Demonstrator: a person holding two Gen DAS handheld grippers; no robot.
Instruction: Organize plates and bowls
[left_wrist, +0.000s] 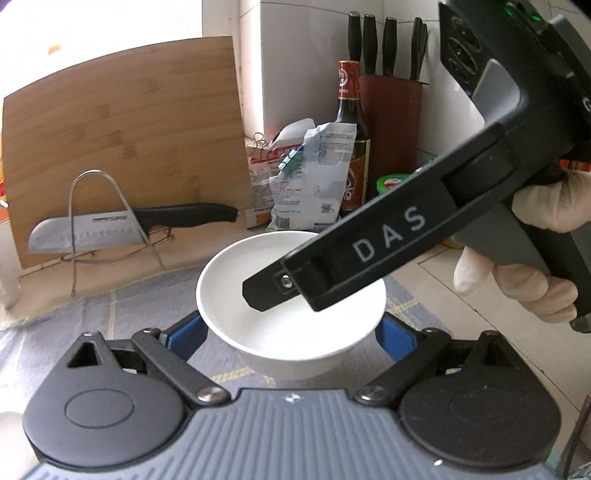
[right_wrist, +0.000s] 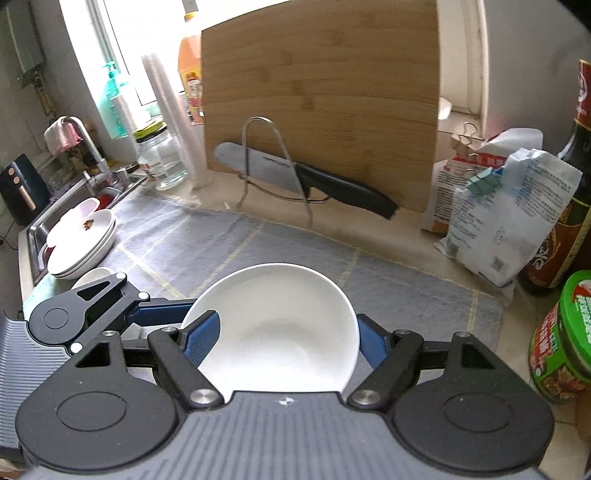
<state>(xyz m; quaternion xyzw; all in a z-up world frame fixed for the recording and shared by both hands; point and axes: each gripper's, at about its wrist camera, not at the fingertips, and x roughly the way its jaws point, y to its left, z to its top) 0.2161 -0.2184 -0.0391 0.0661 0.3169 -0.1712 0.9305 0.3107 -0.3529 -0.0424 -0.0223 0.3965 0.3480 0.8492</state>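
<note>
Cutting board: bamboo cutting board leans upright at the back of the surface, at 12 o'clock in the right wrist view.
Knife: black-handled kitchen knife lies crosswise in a wire rack right in front of the board.
Right-hand clutter: clipped paper bags, a dark sauce bottle and a green-lidded jar stand from 2 to 4 o'clock; a knife block shows behind the bottle in the left wrist view.
Left-hand clutter: stack of white plates at 9 o'clock by the sink, top plate carrying a brown scrap; glass jar and a sleeve of plastic cups toward 11 o'clock.
In the way: in the left wrist view the right claw's black body, lettered DAS, crosses over the bowl from 3 o'clock, with a gloved hand on its grip.
Surface: pale counter under a grey-blue mat with thin yellow lines.
Room: kitchen, bright window at upper left, tiled wall.
White bowl: held above the mat, tilted in the right wrist view.
Left claw: spread wide around the bowl's outer wall; blue pads sit at both flanks, but contact is hidden behind the bowl, so I cannot tell if it grips.
Right claw: clenched on the white bowl, one blue pad inside the rim at 9 o'clock, the other on the outer wall at 3 o'clock.
</note>
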